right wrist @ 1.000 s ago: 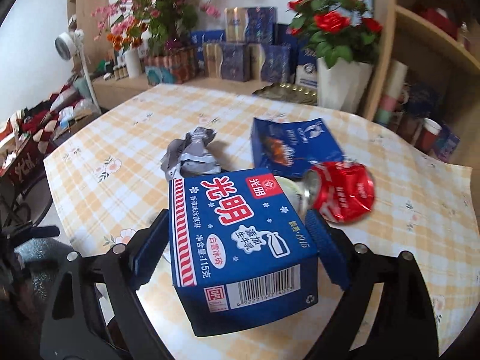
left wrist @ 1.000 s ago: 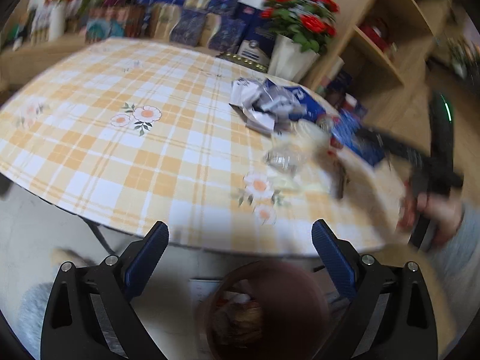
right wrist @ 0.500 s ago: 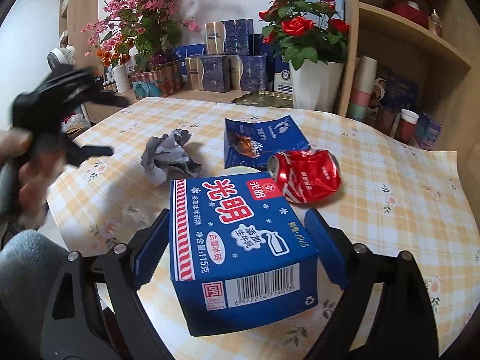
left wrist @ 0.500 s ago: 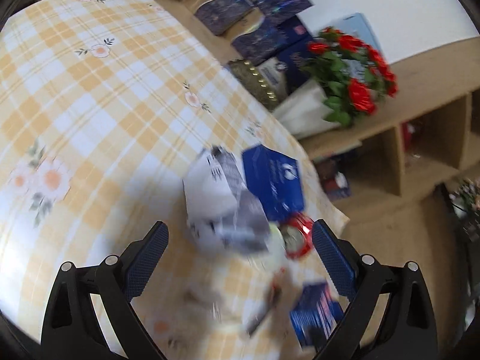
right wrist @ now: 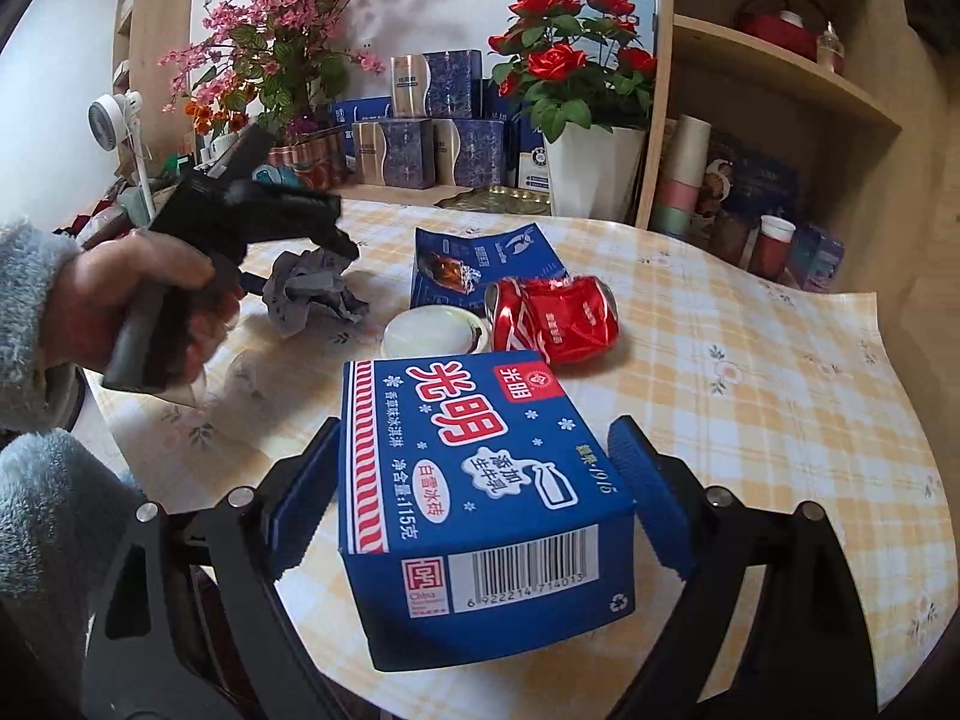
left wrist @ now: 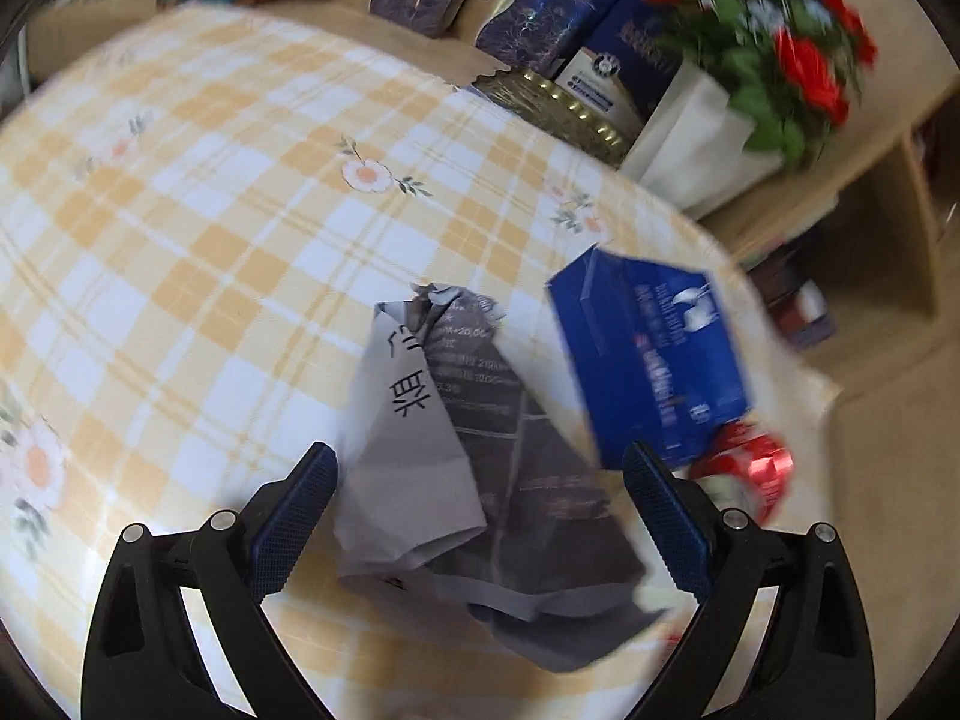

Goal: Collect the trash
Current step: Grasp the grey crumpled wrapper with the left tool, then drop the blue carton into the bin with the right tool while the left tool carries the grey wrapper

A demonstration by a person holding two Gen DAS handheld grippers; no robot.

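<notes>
The round counter (right wrist: 780, 408), covered in a yellow-and-white checked cloth with small flower prints, is carrying the trash in a loose group near its middle.

The right tongs (right wrist: 474, 480) are reaching in low from the counter's near edge. Their jaws are standing very wide, and a blue cardboard ice-cream carton with white and red lettering (right wrist: 480, 498) is sitting between the blue pads. The left pad is touching the carton's side; a narrow gap is showing at the right pad, so a firm grip cannot be confirmed. The carton's underside is hidden, so I cannot tell whether it is resting on the cloth or lifted.

The left tongs (left wrist: 480, 516), held in a hand (right wrist: 144, 300) with a fluffy pale-blue sleeve (right wrist: 36, 300), are pointing steeply down over a crumpled grey sheet of printed paper (left wrist: 468, 468). Their jaws are wide apart, one pad on each side of the paper, neither pressing on it. The paper is lying on the cloth.

Just beside the paper, a flattened blue foil snack bag (right wrist: 480, 258) is lying flat. A crushed red drink can (right wrist: 552, 318) is lying on its side against the bag's near edge, and a round white lid or cup (right wrist: 429, 333) is sitting touching the can, just behind the carton.
</notes>
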